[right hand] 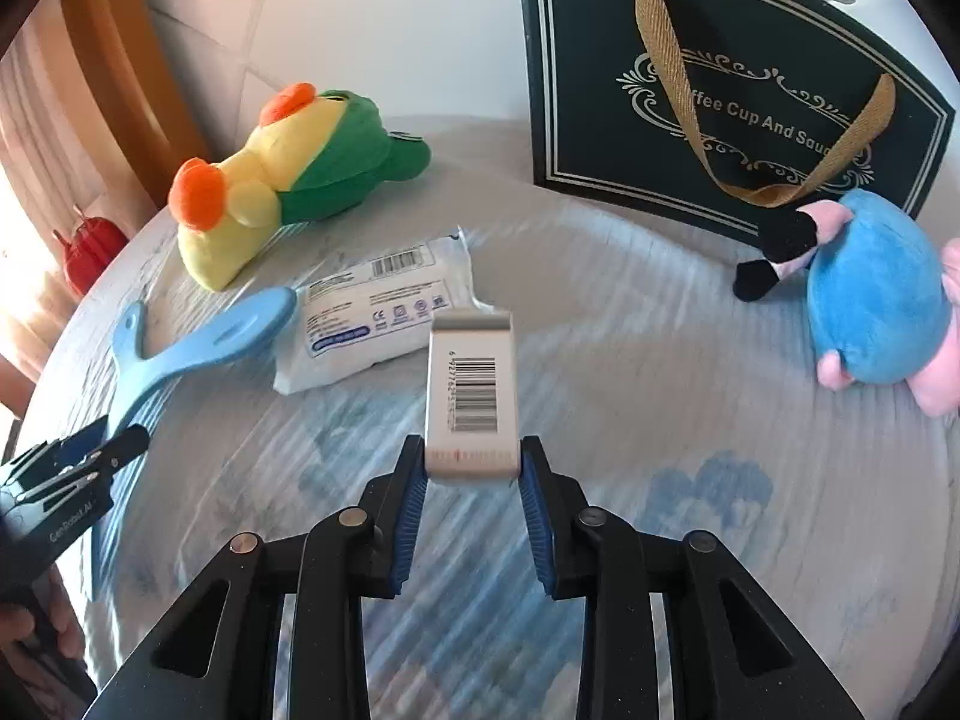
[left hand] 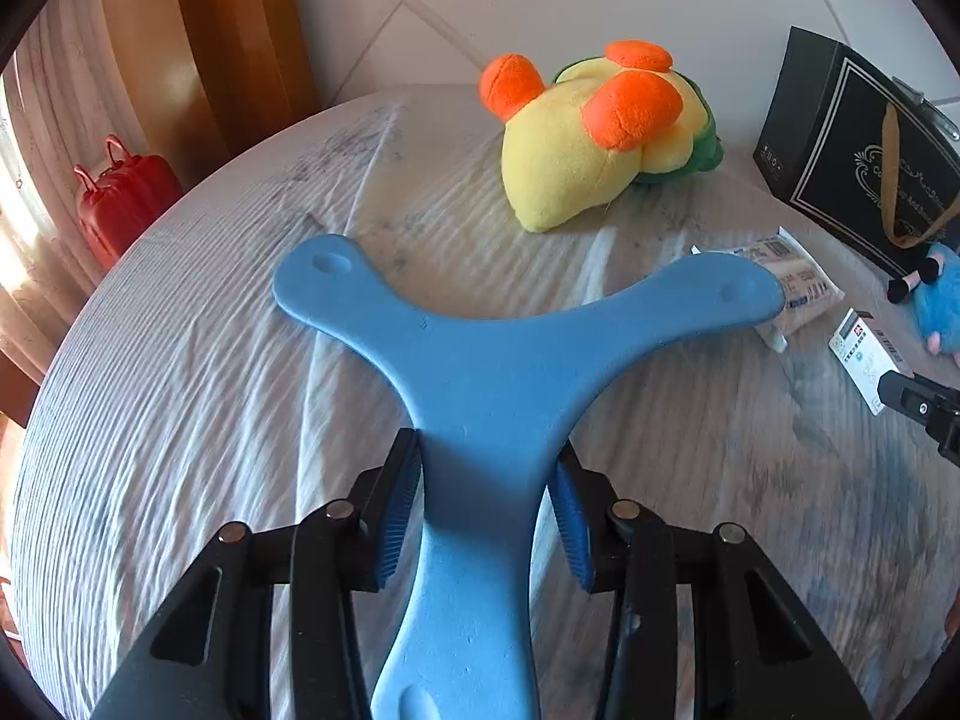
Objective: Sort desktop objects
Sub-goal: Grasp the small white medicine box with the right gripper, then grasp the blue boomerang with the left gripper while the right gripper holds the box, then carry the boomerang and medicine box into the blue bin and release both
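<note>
My left gripper (left hand: 487,474) is shut on a blue three-armed boomerang (left hand: 480,372), held just above the cloth-covered round table (left hand: 210,360); it also shows in the right wrist view (right hand: 198,342). My right gripper (right hand: 473,468) is shut on a small white box with a barcode (right hand: 471,396), also seen in the left wrist view (left hand: 864,354). A white wrapped packet (right hand: 372,312) lies beyond it. A yellow, green and orange plush toy (right hand: 282,180) lies at the far left. A blue and pink plush toy (right hand: 876,300) lies at the right.
A dark green gift bag (right hand: 720,90) with gold ribbon handles stands at the back right of the table. A red bag (left hand: 120,198) sits on the floor past the table's left edge, beside a wooden door frame (left hand: 228,42).
</note>
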Demonstrator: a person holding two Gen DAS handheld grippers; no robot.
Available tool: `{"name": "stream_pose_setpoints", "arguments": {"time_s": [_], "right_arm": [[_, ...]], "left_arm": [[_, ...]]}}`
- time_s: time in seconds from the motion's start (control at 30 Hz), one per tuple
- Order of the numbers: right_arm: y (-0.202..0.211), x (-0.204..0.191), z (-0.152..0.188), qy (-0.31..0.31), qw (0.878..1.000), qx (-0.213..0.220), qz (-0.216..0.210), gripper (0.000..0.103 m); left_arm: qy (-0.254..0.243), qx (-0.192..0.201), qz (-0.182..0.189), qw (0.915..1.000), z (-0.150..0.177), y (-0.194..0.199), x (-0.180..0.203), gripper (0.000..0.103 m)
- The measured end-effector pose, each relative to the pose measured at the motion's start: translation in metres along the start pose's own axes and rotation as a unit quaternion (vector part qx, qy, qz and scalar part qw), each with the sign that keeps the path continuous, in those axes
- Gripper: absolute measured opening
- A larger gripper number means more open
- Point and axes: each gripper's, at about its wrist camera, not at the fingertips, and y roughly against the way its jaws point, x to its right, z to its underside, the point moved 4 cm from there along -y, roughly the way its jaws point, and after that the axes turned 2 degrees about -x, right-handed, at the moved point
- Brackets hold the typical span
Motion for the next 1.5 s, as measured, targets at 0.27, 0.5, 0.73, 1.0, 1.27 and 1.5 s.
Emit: {"name": "stream_pose_setpoints", "arguments": {"time_s": [0.27,0.5,0.73,1.0,1.27,1.5], "right_arm": [[0.049,-0.019,0.037,0.008,1.000,-0.004,0.002,0.030],[0.052,-0.014,0.090,-0.019,0.997,-0.081,-0.004,0.039],[0.058,0.001,0.118,-0.040,0.994,-0.100,-0.012,0.064],[0.047,-0.006,0.101,-0.027,0.995,-0.092,-0.013,0.064],[0.019,-0.024,0.083,0.011,0.996,-0.092,0.016,0.030],[0.057,-0.046,0.080,0.030,0.998,-0.055,-0.006,0.030]], "left_arm": [[0.005,0.003,-0.001,1.0000,0.035,0.045,-0.015,0.029],[0.006,-0.065,0.045,0.9968,0.066,0.047,-0.024,0.039],[-0.023,-0.056,0.043,0.9972,0.066,0.056,-0.026,0.077],[-0.019,-0.067,0.037,0.9969,0.062,0.017,-0.026,0.078],[0.000,-0.028,0.033,0.9991,0.042,0.018,-0.031,0.037],[-0.019,0.022,0.029,0.9991,0.036,0.073,-0.029,0.033]]}}
